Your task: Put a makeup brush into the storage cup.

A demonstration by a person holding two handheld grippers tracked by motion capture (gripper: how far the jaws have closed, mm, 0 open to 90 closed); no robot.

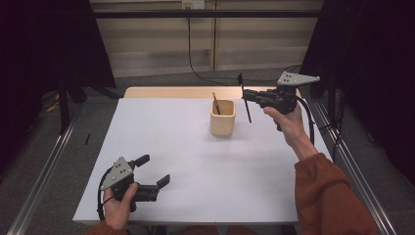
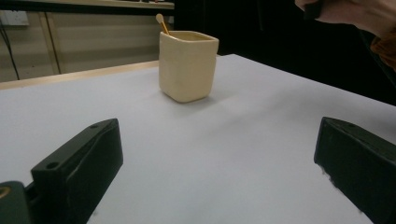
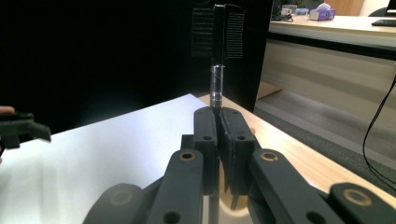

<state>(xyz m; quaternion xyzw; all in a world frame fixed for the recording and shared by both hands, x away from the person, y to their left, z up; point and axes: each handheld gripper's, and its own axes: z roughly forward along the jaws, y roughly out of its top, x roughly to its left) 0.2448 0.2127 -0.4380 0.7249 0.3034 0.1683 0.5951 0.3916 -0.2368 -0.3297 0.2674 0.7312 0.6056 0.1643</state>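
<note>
Cream ceramic marks our landmark here: a squarish cup standing on the white table, toward its far side, with a thin wooden stick leaning out of its mouth. In the left gripper view we see the same cup upright and the stick's rounded tip poking above its rim.

To the right of the cup, and raised above the table, we see the right gripper held in a hand with an orange sleeve behind it. Its jaws are pressed together on the slim handle of a black brush-and-comb tool. In the high view the tool hangs roughly upright just beside the cup's right wall, apart from it. In the right gripper view we look along the closed jaws and see the clear part of the handle rising from between them, with the tool's head at the top, bristles on one side and comb teeth on the other.

Well in front of the cup and to its left, near the table's near edge, the left gripper rests in the other hand. Its jaws stand wide apart with nothing between them; in its own view we see bare table between the two black jaws, with the cup beyond them.
</note>
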